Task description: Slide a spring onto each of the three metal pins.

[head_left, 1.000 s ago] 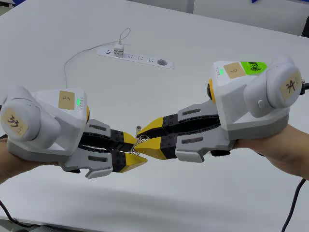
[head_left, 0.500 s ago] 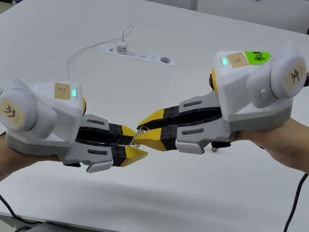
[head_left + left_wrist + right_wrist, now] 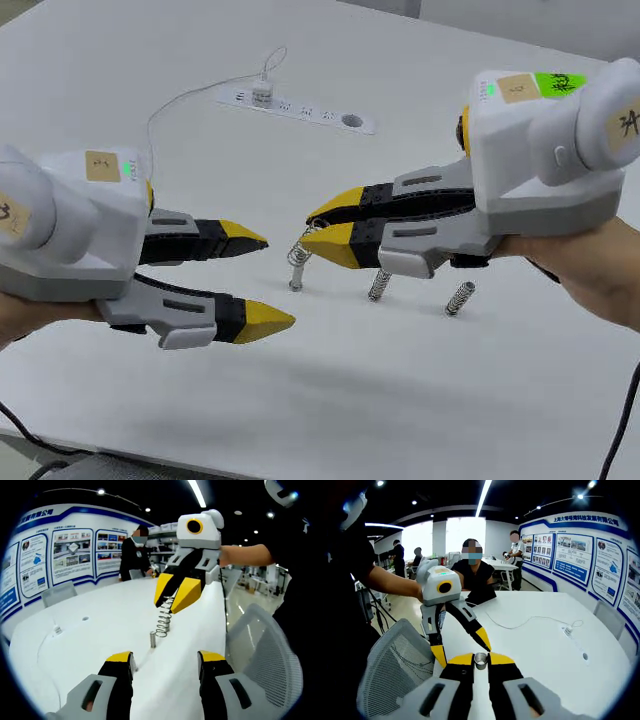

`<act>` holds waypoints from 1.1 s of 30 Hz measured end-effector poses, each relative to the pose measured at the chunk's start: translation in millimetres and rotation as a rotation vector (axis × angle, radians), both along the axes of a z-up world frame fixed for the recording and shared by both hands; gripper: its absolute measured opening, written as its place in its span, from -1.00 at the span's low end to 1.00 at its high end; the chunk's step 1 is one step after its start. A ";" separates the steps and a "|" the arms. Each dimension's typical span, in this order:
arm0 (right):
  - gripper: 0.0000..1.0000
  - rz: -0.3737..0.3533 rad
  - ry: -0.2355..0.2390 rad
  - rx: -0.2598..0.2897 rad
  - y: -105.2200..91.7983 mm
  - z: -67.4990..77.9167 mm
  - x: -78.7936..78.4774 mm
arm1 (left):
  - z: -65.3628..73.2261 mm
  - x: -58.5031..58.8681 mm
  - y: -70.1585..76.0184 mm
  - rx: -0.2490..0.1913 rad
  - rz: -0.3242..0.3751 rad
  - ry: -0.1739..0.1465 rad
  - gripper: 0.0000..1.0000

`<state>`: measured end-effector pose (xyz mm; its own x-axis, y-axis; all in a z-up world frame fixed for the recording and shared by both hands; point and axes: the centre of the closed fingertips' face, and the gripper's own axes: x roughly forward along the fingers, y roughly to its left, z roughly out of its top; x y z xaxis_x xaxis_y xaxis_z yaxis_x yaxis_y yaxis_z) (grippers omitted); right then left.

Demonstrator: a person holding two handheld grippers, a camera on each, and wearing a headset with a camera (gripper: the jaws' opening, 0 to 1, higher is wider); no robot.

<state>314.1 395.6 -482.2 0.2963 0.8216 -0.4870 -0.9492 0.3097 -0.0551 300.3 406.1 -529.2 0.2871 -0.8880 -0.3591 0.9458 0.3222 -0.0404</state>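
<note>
Over the white surface (image 3: pixel 400 400) the left tool (image 3: pixel 275 282) gapes wide, holding nothing; the right tool (image 3: pixel 312 230) is clamped on a spring (image 3: pixel 299 255); a second spring (image 3: pixel 379 285) and third spring (image 3: pixel 459 298) stand nearby; the held one hangs right by a bare pin (image 3: pixel 296 285)

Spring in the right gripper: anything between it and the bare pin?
Nothing visible. The spring hangs from the right gripper right by the bare pin; the left gripper is open, off to one side.
</note>
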 end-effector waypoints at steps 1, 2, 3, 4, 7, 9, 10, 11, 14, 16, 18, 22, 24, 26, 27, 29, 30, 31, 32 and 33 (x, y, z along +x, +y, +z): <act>-0.79 -0.005 0.000 0.000 -0.8 -0.6 1.9 | -0.7 1.0 1.7 0.003 0.006 0.001 0.11; -0.79 -0.011 0.000 -0.002 -2.2 -1.5 4.6 | -1.7 2.4 4.4 0.008 0.015 0.006 0.15; -0.79 -0.020 0.000 -0.002 -3.4 -1.9 7.2 | -2.5 3.2 6.3 0.012 0.022 0.011 0.21; -0.79 -0.028 -0.002 -0.006 -4.8 -3.0 10.3 | -3.2 4.3 8.6 0.014 0.030 0.011 0.27; -0.79 -0.050 -0.004 -0.024 -8.8 -7.8 18.3 | -5.2 6.7 14.1 0.019 0.051 0.017 0.40; -0.79 -0.067 0.000 -0.024 -10.6 -9.9 23.3 | -5.8 8.5 16.9 0.019 0.070 0.021 0.51; -0.79 -0.077 0.004 -0.025 -11.5 -11.6 26.7 | -4.5 13.0 18.8 0.011 0.104 0.013 0.62; -0.79 -0.085 0.001 -0.030 -12.4 -13.1 29.5 | -3.8 14.8 19.8 0.006 0.117 0.005 0.76; -0.79 -0.101 -0.016 -0.068 -15.3 -20.6 38.7 | -7.1 16.0 24.7 0.011 0.136 0.013 0.92; -0.79 -0.117 -0.009 -0.069 -16.5 -23.8 44.8 | -10.2 16.6 28.3 0.021 0.143 0.017 0.92; -0.79 -0.128 -0.008 -0.080 -17.3 -28.0 50.8 | -12.1 17.6 31.7 0.027 0.154 0.019 0.97; -0.79 -0.140 0.001 -0.095 -17.1 -37.5 59.8 | -13.7 19.6 37.1 0.022 0.173 0.031 1.00; -0.79 -0.141 0.008 -0.106 -16.0 -43.1 63.9 | -14.3 20.4 38.9 0.022 0.180 0.034 1.00; -0.79 -0.143 0.012 -0.110 -14.4 -46.5 67.3 | -15.1 21.5 40.9 0.024 0.188 0.035 1.00; -0.79 -0.143 0.016 -0.111 -13.5 -48.2 68.6 | -15.5 22.0 41.8 0.024 0.191 0.036 1.00; -0.79 -0.146 0.023 -0.116 -11.5 -53.2 72.4 | -16.1 23.0 43.9 0.025 0.200 0.040 1.00; -0.79 -0.145 0.028 -0.119 -11.0 -55.1 73.0 | -16.3 23.2 44.4 0.026 0.202 0.041 1.00; -0.79 -0.144 0.033 -0.122 -10.1 -58.3 74.2 | -16.4 23.8 45.1 0.026 0.204 0.040 1.00; -0.79 -0.145 0.037 -0.126 -9.7 -60.5 74.9 | -16.5 23.6 45.4 0.026 0.205 0.042 1.00; -0.79 -0.145 0.043 -0.130 -9.2 -62.9 75.3 | -16.7 23.7 45.6 0.025 0.205 0.043 1.00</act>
<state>389.4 386.4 -545.1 0.3836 0.7011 -0.6010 -0.8977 0.4360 -0.0644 324.0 451.7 -545.9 0.4451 -0.8030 -0.3963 0.8577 0.5095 -0.0689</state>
